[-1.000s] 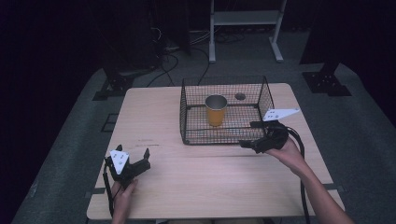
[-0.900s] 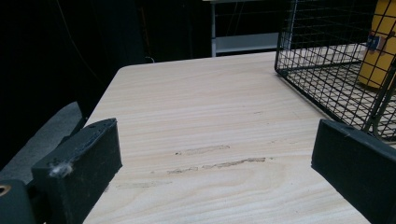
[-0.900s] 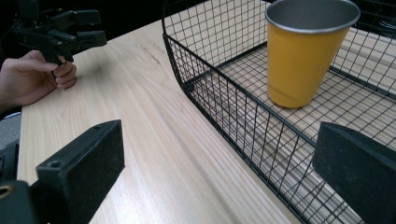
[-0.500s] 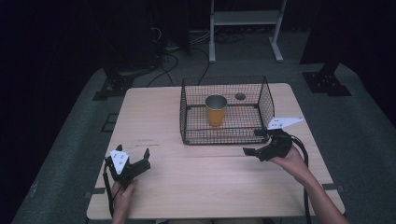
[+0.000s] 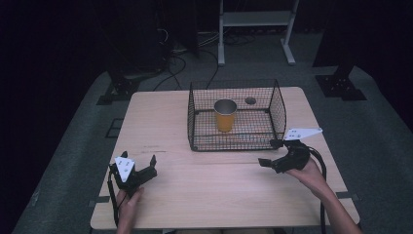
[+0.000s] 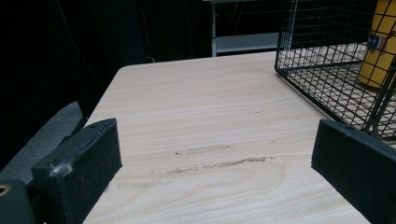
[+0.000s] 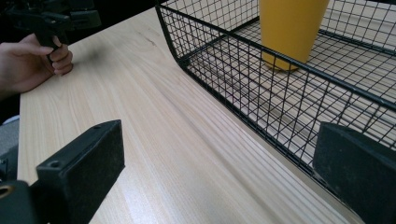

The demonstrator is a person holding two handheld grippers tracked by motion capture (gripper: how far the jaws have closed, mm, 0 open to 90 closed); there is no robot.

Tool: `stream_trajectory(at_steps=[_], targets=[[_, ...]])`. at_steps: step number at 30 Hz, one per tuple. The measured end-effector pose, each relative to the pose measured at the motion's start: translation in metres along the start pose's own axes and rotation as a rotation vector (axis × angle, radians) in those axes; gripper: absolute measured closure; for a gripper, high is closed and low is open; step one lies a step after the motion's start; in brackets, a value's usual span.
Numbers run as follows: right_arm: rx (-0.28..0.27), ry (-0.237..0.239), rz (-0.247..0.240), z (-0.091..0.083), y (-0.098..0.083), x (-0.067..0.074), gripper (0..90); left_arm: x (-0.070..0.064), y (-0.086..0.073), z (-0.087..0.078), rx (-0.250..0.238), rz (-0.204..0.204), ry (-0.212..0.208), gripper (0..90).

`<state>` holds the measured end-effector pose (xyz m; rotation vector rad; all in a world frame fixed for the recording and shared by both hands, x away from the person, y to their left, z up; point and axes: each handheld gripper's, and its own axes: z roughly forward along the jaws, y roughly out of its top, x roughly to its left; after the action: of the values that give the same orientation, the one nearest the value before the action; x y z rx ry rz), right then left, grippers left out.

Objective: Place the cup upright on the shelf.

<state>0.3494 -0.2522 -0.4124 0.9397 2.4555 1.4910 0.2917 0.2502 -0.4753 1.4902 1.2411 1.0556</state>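
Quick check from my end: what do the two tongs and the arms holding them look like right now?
Both are black handheld units. The left tongs and right tongs each carry a pale three-cornered plate on top and end in two blocky black jaws with flat padded faces. A black cable trails from each. The forearms are bare, with no sleeves in sight.

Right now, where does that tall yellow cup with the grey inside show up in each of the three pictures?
High view: the tall yellow cup stands upright inside the black wire basket, just above the picture's centre.
Left gripper view: a strip of it at the top right edge, behind the mesh.
Right gripper view: its lower part at top centre, on the basket floor.
Shared landmark: the basket.
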Motion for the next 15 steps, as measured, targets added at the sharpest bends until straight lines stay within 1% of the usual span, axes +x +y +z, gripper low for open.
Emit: stream_trajectory(at_steps=[15], targets=[[-0.003,-0.015,0.022,-0.008,-0.015,-0.003,1.7,0.000,0.000,0.000,0.001,0.002,0.001,0.8]])
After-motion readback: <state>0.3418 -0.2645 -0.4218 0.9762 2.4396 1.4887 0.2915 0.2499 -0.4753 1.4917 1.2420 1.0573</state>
